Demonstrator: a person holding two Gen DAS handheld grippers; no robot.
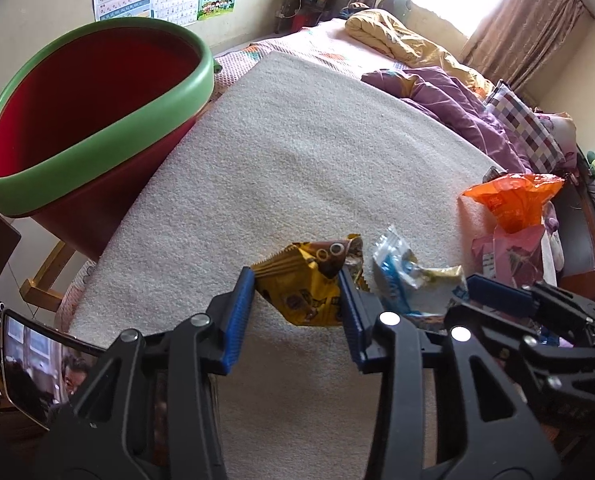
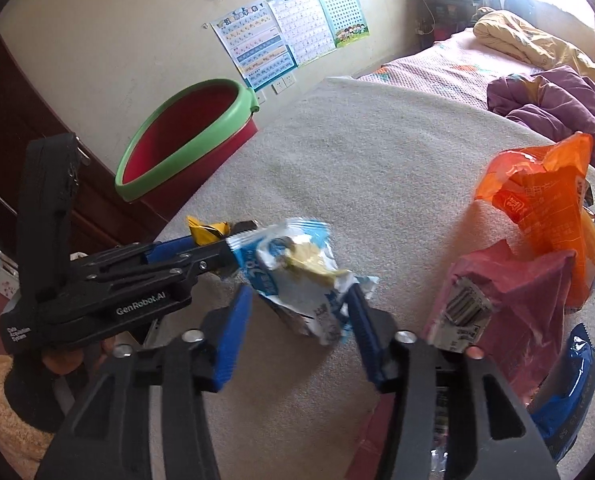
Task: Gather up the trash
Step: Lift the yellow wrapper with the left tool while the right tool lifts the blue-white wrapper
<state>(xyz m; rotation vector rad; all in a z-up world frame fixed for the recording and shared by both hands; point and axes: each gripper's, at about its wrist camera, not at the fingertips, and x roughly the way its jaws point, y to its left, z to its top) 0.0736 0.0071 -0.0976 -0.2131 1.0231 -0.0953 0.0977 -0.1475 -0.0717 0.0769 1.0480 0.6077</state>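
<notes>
My left gripper (image 1: 297,280) is shut on a crumpled yellow snack wrapper (image 1: 309,288), its blue pads pressing both sides just above the beige mat (image 1: 297,140). Immediately to its right, my right gripper (image 2: 299,296) is shut on a blue-and-white wrapper (image 2: 297,276) with a pale scrap on top. The right wrist view shows the left gripper (image 2: 233,244) side-on with the yellow wrapper (image 2: 207,230) at its tips. A red bin with a green rim (image 1: 109,136) stands off the mat's far left edge, tilted toward me and empty as far as I see.
An orange plastic bag (image 2: 545,208), a pink bag (image 2: 509,292) and a dark blue wrapper (image 2: 569,392) lie on the mat to the right. Purple and yellow bedding (image 1: 457,108) is heaped beyond. A screen (image 1: 37,360) sits at lower left.
</notes>
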